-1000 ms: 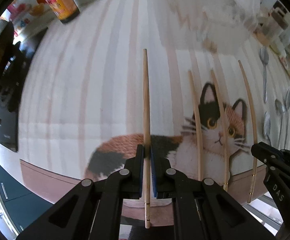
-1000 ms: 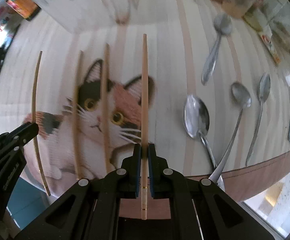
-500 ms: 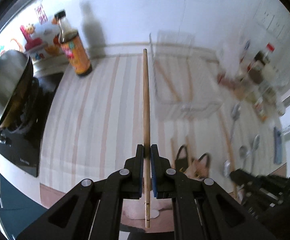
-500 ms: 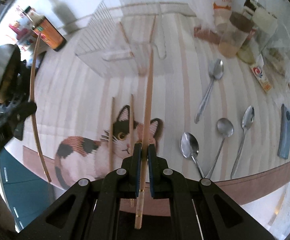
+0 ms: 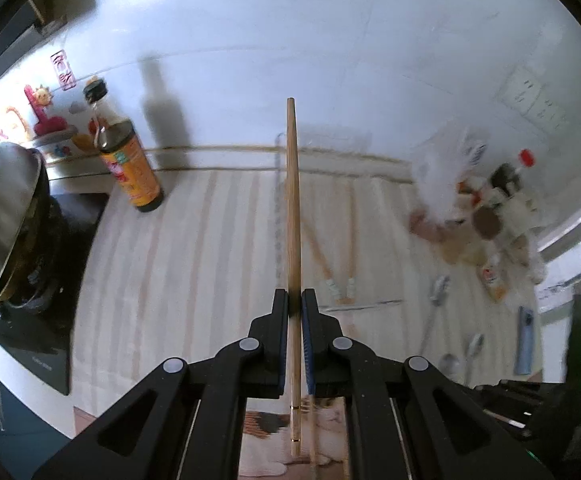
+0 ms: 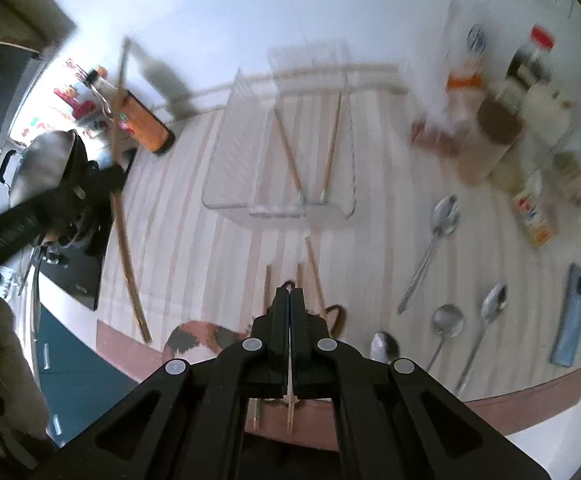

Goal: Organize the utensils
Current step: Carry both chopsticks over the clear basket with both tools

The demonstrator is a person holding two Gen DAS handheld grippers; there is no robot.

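Note:
My left gripper (image 5: pixel 294 300) is shut on a wooden chopstick (image 5: pixel 292 208) that points up and forward, high above the striped mat. It also shows at the left of the right wrist view (image 6: pixel 124 216). My right gripper (image 6: pixel 290 294) is shut on another chopstick (image 6: pixel 289 404); only its butt end shows below the jaws. A clear wire basket (image 6: pixel 250 160) stands at the back of the mat with two chopsticks (image 6: pixel 310 152) in it. Two more chopsticks (image 6: pixel 266 284) lie on the cat picture just ahead of the right gripper. Several metal spoons (image 6: pixel 430 248) lie to the right.
A soy sauce bottle (image 5: pixel 128 160) stands at the back left beside a steel wok (image 5: pixel 2 208) on a black stove. Jars and bottles (image 6: pixel 502 120) crowd the back right. A blue phone-like slab (image 6: pixel 570 316) lies at the far right near the mat's edge.
Both grippers have lifted away from the cat mat with their chopsticks and tilted up toward the wall and basket. The right gripper's chopstick no longer shows ahead of the jaws.

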